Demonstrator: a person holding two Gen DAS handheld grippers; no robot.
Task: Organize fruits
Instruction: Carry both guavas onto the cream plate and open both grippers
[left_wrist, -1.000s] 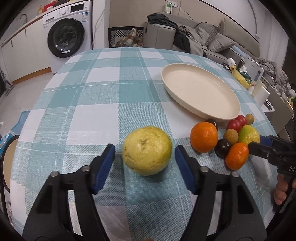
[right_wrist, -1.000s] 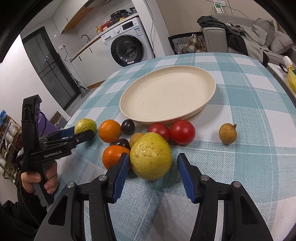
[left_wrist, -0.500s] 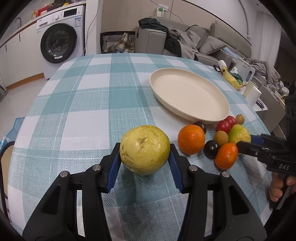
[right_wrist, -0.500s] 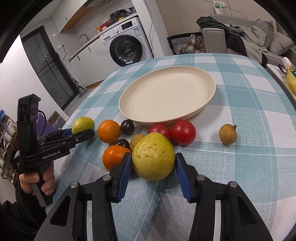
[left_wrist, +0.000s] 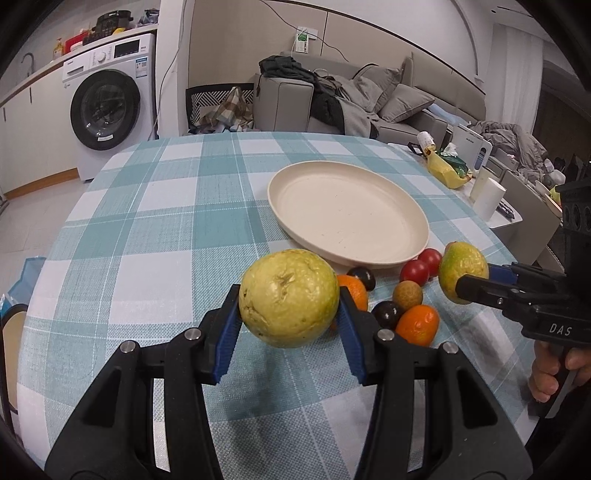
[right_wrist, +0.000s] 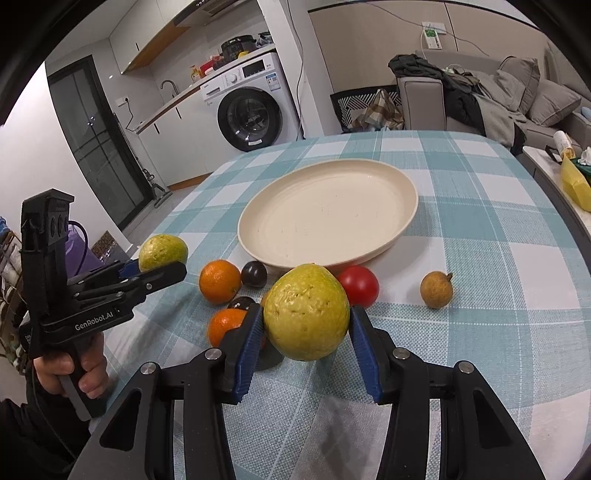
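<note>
My left gripper (left_wrist: 289, 310) is shut on a yellow-green guava (left_wrist: 288, 297) and holds it above the checked tablecloth; it also shows in the right wrist view (right_wrist: 162, 253). My right gripper (right_wrist: 306, 325) is shut on a second yellow-green guava (right_wrist: 306, 312), also lifted; it shows in the left wrist view (left_wrist: 461, 271). An empty cream plate (left_wrist: 347, 214) (right_wrist: 328, 218) lies beyond. Loose fruit lies in front of it: oranges (right_wrist: 219, 281), dark plums (right_wrist: 254, 274), red tomatoes (right_wrist: 358, 285) and a brown longan (right_wrist: 436, 289).
The round table (left_wrist: 155, 206) has a teal and white checked cloth and drops off at its edges. A side table with a yellow bag (left_wrist: 445, 168) and a white cup (left_wrist: 487, 197) stands to the right. A washing machine (left_wrist: 109, 99) and sofa (left_wrist: 388, 99) are behind.
Both grippers closed on their guavas and lifted them off the table. The views rose and tilted up as the fruits came up.
</note>
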